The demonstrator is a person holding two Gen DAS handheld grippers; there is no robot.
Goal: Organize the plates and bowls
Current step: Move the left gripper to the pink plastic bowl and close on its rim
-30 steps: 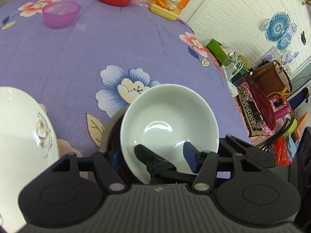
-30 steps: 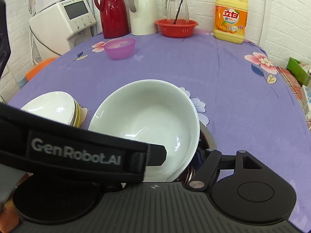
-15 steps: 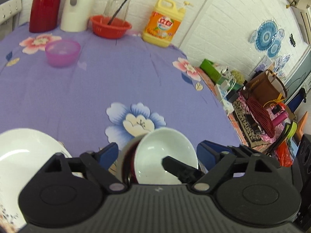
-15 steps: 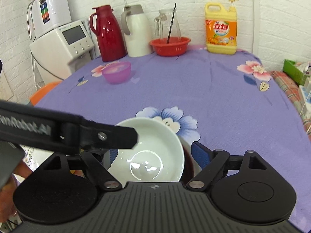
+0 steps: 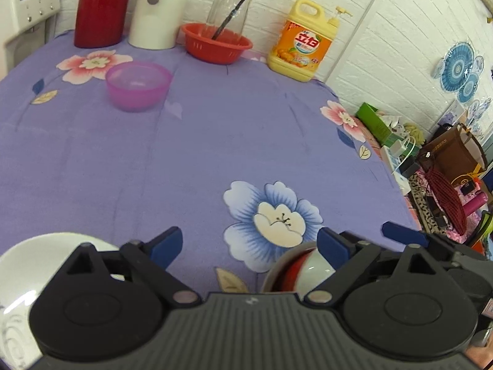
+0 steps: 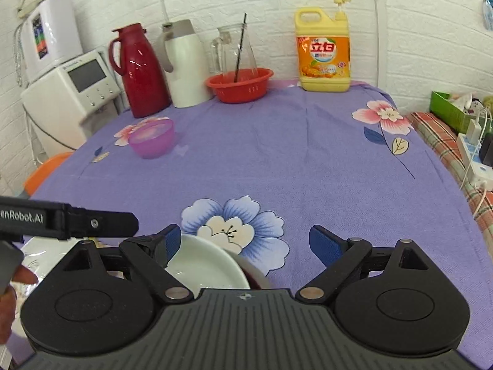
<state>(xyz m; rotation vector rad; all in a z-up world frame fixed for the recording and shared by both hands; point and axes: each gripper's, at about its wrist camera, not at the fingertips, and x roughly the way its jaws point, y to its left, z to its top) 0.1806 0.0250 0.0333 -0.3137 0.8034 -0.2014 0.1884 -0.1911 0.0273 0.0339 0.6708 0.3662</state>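
Both grippers empty above a nested stack of bowls on a purple floral tablecloth

The left gripper (image 5: 249, 245) has its blue-padded jaws opening wide with nothing between them; the right gripper (image 6: 243, 242) also stands wide and empty. Just below them a glossy pale-green bowl (image 6: 206, 265) sits nested in a red-lined bowl (image 5: 289, 273) with a grey outer wall. A smooth white bowl (image 5: 37, 262) with a faint floral print rests to the left on the cloth (image 5: 200, 141). Farther back stand a translucent pink plastic bowl (image 5: 138, 85), a ribbed red basket (image 5: 217, 43) and a yellow detergent jug (image 5: 303, 41)
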